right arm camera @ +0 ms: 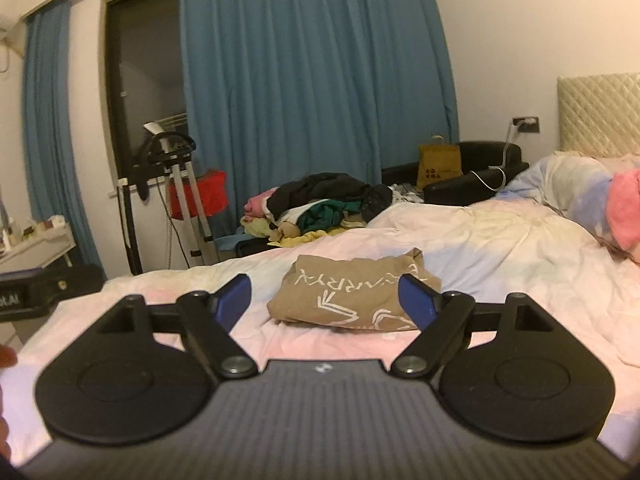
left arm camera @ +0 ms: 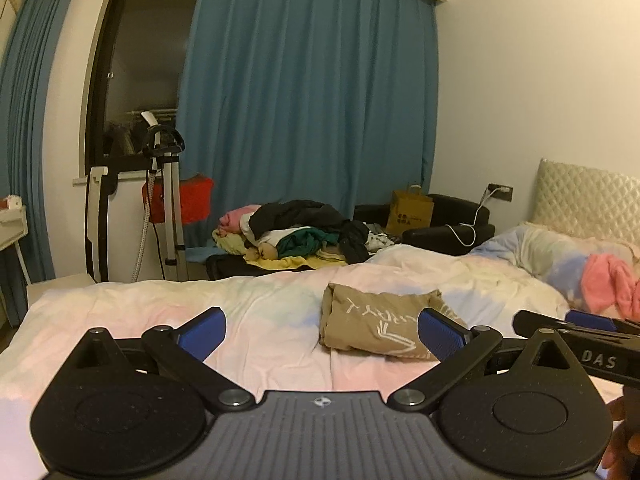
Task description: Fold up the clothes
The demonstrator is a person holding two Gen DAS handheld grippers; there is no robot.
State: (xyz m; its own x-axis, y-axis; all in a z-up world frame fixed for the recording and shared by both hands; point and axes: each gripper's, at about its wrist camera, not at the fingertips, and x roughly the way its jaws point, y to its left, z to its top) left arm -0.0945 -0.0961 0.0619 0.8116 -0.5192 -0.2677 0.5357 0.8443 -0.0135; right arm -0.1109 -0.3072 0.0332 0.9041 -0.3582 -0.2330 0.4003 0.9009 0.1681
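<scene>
Nearest in each wrist view, the left hand-held gripper [left arm camera: 322,330] and the right hand-held gripper [right arm camera: 328,300] stood with their blue-padded fingers spread wide apart, gripping nothing, above the near part of the bed with the rumpled pastel pink-and-white cover [left arm camera: 248,308]. Just beyond the fingertips, the folded tan cotton garment with white printed lettering [right arm camera: 352,296] lay flat on the cover as a compact rectangle, touched by neither gripper; in the left view it [left arm camera: 376,322] sat right of centre. At the head of the bed to the right, a crumpled pink fabric item [right arm camera: 624,210] rested against the pillow, before a cream quilted headboard [right arm camera: 600,114]. Past the far edge of the bed, a mixed heap of dark, green, yellow and pink unfolded clothes [right arm camera: 316,208] was piled beside a black sofa carrying a yellow-brown paper bag [right arm camera: 439,165]. Long blue pleated curtains [right arm camera: 312,80] closed the background.
</scene>
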